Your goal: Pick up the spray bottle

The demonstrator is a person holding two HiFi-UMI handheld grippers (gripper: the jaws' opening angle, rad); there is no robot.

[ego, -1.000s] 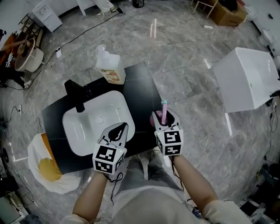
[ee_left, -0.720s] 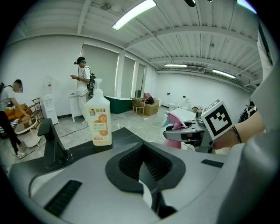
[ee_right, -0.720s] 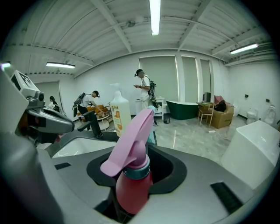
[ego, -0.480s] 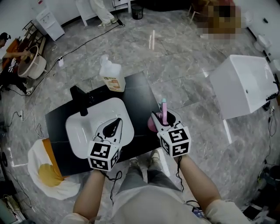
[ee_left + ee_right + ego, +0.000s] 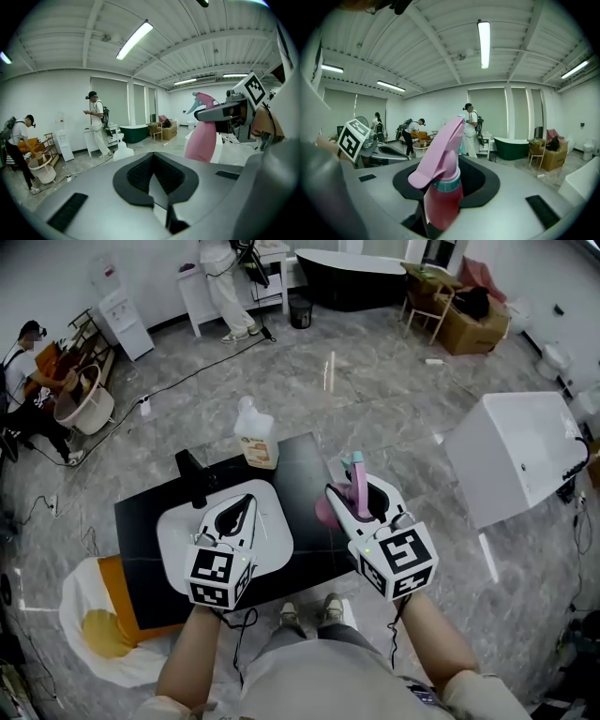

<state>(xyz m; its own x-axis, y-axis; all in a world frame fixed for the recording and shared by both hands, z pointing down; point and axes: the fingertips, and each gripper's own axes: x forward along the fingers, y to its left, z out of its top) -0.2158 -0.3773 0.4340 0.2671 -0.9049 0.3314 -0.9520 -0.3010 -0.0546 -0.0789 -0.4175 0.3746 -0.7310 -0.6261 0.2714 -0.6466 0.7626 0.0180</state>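
1. The right gripper [image 5: 360, 501] has its jaws partway closed and clamped on the pink spray bottle [image 5: 359, 486]. They grip its body below the teal collar.
2. The spray bottle is held upright above the right edge of the black counter [image 5: 305, 474].
3. The left gripper [image 5: 246, 509] hovers over the counter's white basin [image 5: 178, 526], its jaws pressed together with nothing between them.
4. A white jug [image 5: 256, 437] stands at the counter's far edge.
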